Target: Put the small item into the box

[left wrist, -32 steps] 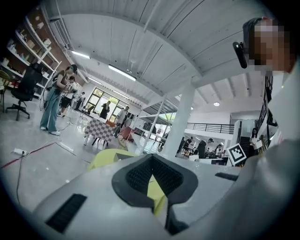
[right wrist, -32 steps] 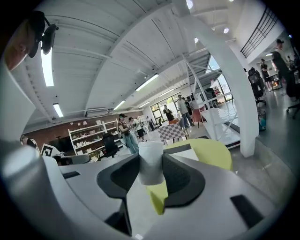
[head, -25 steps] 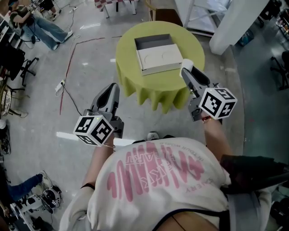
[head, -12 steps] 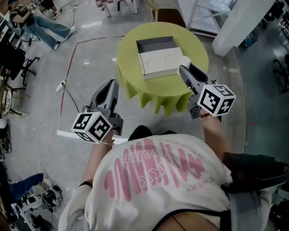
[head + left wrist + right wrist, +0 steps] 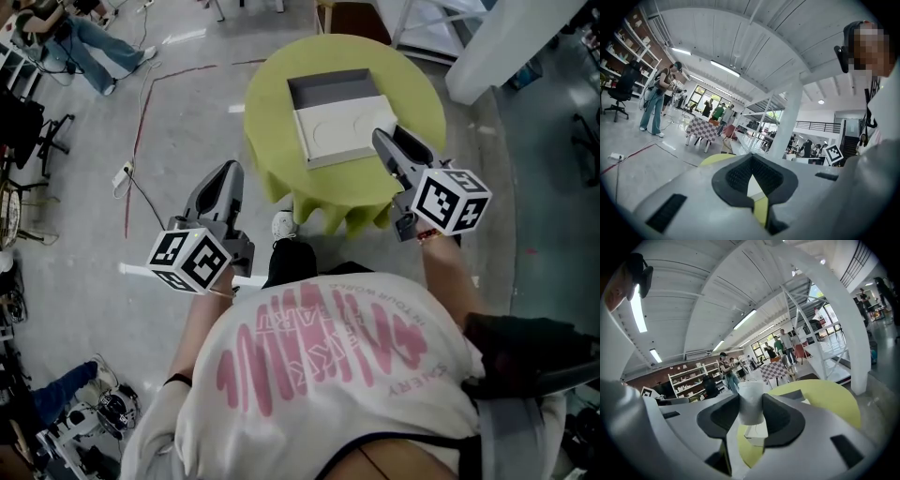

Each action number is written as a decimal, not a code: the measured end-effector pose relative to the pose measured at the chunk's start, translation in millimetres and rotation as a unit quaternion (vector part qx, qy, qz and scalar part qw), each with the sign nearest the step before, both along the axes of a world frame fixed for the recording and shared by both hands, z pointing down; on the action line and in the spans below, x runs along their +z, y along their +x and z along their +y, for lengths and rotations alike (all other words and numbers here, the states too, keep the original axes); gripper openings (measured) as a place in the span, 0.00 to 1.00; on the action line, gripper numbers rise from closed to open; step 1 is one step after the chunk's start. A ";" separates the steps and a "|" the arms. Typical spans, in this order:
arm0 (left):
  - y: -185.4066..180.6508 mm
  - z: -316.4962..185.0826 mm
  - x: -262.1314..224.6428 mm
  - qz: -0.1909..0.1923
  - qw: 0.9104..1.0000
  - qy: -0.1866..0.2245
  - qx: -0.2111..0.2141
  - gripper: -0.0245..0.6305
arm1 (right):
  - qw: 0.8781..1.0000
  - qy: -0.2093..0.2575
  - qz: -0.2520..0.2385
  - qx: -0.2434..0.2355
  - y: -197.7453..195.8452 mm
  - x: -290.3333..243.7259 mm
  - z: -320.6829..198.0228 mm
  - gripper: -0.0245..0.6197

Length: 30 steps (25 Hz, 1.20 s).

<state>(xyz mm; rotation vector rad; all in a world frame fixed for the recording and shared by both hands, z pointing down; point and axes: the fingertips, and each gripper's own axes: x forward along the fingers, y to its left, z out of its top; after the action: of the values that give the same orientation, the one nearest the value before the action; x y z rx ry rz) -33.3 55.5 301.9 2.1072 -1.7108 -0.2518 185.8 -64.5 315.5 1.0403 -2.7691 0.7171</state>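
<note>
Head view: one box [image 5: 337, 117], one table [image 5: 272, 127]; right gripper [image 5: 389, 142] clamps one small item [image 5: 751, 401].

Box [image 5: 339, 129] sits on green table [image 5: 272, 111]; right gripper [image 5: 386, 141] just beside.

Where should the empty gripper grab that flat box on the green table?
Probably the near-left edge of the box, coming in from the person's side with the left gripper. It lies flat and looks too wide to straddle, and that edge faces the gripper. The right gripper is busy holding the small white cylinder.
</note>
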 end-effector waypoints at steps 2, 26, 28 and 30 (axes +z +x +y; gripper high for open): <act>-9.5 -15.3 0.5 0.001 1.000 0.002 0.008 0.05 | 1.000 0.003 0.002 0.006 -9.2 -0.8 -10.7 0.28; -120.0 -225.4 -2.0 -0.018 0.993 -0.009 0.118 0.05 | 0.995 -0.030 0.032 0.092 -108.0 16.4 -175.5 0.28; -128.9 -239.5 6.1 -0.019 0.992 -0.016 0.126 0.05 | 0.993 -0.038 0.041 0.103 -112.0 28.2 -187.7 0.28; -131.3 -251.1 14.8 -0.020 0.990 -0.022 0.135 0.05 | 0.991 -0.049 0.049 0.112 -112.1 42.4 -195.9 0.28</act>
<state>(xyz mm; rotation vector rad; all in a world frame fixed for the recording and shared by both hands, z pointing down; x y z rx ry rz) -164.5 -195.6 316.8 2.2924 -1.4163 -0.0910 73.7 -260.4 357.9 1.3418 -2.5332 0.7960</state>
